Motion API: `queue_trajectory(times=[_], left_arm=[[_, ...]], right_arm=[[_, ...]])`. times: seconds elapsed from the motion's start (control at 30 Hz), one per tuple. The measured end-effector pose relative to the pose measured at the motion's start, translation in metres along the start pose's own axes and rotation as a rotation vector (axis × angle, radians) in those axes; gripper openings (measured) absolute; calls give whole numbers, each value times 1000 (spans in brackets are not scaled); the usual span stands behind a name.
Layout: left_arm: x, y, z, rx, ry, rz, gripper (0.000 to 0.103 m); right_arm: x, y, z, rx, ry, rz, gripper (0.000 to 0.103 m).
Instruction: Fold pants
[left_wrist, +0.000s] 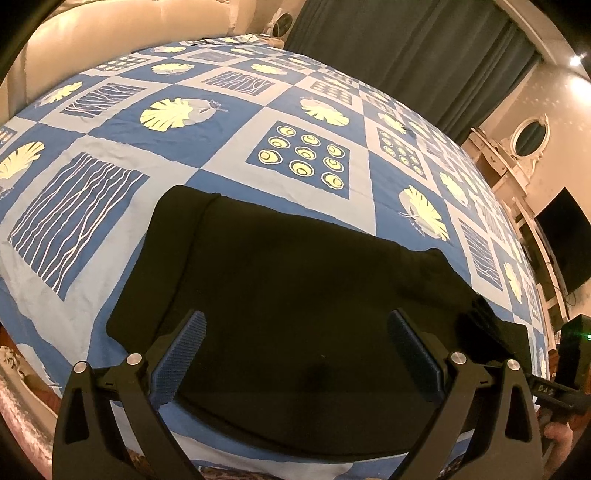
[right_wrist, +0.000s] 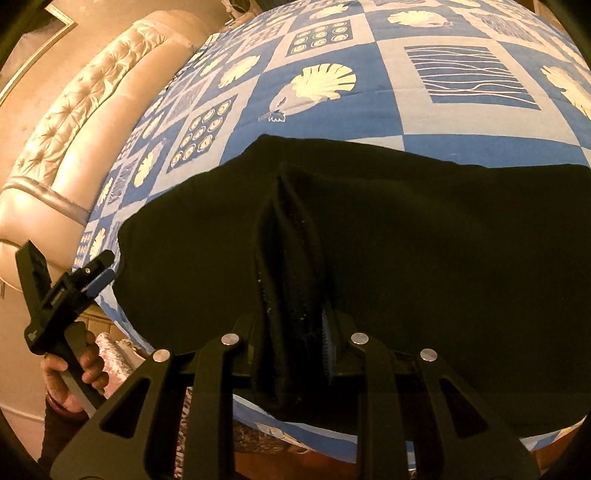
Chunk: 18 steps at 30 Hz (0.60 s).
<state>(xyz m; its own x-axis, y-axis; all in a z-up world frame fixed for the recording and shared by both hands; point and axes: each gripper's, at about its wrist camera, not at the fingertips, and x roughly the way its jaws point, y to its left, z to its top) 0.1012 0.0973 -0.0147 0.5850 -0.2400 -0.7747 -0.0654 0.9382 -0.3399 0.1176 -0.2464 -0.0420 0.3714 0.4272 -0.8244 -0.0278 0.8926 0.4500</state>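
Note:
Black pants (left_wrist: 295, 266) lie folded on the blue patterned bed sheet (left_wrist: 258, 122), near the bed's front edge. My left gripper (left_wrist: 297, 317) hovers over them, open, blue pads wide apart, nothing between them. In the right wrist view my right gripper (right_wrist: 293, 325) is shut on a raised ridge of the pants (right_wrist: 406, 240), a bunched fold that stands up between its fingers. The left gripper (right_wrist: 99, 273) shows at that view's left edge, held by a hand (right_wrist: 74, 369) beside the bed corner.
A padded cream headboard (right_wrist: 74, 129) runs along one side of the bed. Dark curtains (left_wrist: 406, 55), a white dresser with an oval mirror (left_wrist: 530, 136) and a black screen (left_wrist: 565, 243) stand beyond the far side. Bare sheet stretches past the pants.

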Motion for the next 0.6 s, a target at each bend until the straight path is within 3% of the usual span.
queue_trajectory(times=[0.6], left_arm=[[3,-1,-5,3,14,2,98]], right_arm=[[16,21,-6,-89,3,-91,27]])
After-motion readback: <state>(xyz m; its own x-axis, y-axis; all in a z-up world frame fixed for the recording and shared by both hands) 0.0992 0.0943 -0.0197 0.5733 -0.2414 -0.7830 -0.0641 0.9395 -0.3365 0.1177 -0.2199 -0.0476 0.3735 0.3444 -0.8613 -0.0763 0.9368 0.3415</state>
